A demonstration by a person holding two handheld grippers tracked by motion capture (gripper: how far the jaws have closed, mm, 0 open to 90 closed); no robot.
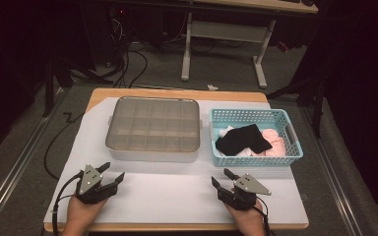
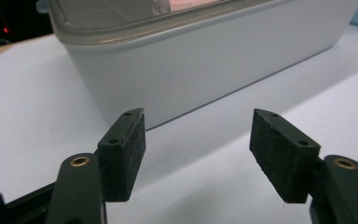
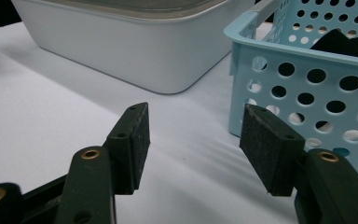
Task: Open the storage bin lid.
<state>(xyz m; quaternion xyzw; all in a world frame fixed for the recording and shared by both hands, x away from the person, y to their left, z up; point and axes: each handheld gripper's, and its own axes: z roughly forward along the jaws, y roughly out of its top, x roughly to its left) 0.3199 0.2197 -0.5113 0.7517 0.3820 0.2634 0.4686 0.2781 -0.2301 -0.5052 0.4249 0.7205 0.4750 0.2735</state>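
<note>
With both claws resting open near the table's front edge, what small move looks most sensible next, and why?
Probably the left claw should ease forward to the lidded grey compartment box. Both claws, the right claw too, stand open with nothing between the jaws. The clear lid is on, so the garments in the perforated light-blue plastic basket have nowhere to go yet.

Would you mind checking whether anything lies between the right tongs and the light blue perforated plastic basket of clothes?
Nothing visible does: the open right tongs face the light blue perforated plastic basket across bare white table covering.
</note>
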